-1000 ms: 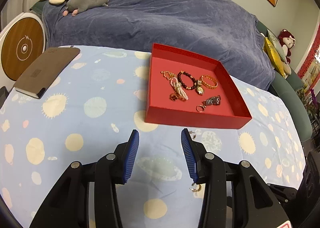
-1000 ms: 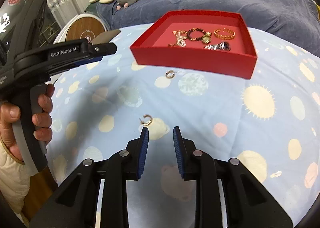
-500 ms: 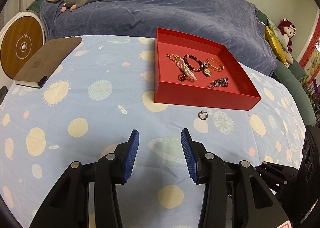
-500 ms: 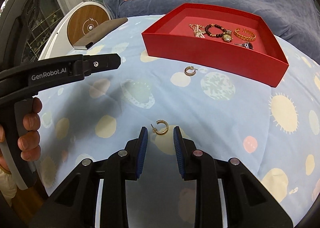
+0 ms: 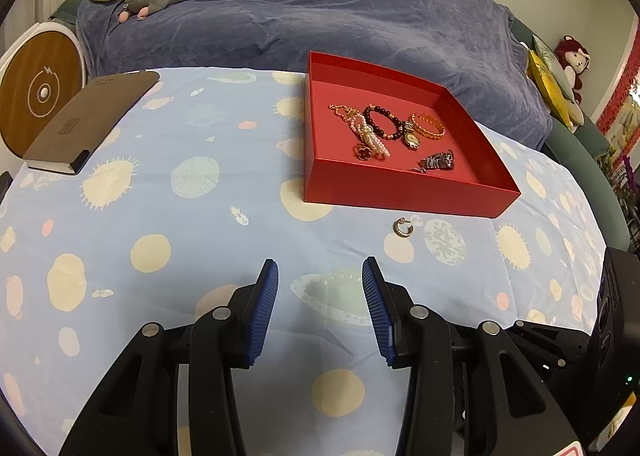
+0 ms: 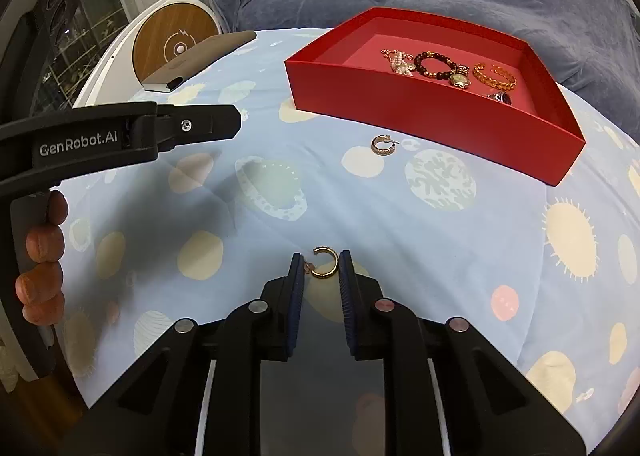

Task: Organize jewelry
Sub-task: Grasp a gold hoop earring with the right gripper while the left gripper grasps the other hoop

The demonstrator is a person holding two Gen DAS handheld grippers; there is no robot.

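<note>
**Right hand-held gripper closes in on a loose earring**

Left wrist view: the left hand-held gripper (image 5: 320, 276) hovers wide open and empty over the desk (image 5: 160, 195). It has risen and drawn back over the last second. A red tray (image 5: 404, 195) holds bracelets (image 5: 428, 125), a pearl strand and a watch. One gold hoop earring (image 5: 403, 226) lies just outside its near wall.

Right wrist view: the right hand-held gripper (image 6: 321, 270) has advanced; its half-open jaws now straddle a second gold hoop earring (image 6: 325, 264), not yet pinching it. The pickup looks imminent, leaving two earrings to go into the tray (image 6: 420, 115).
</note>
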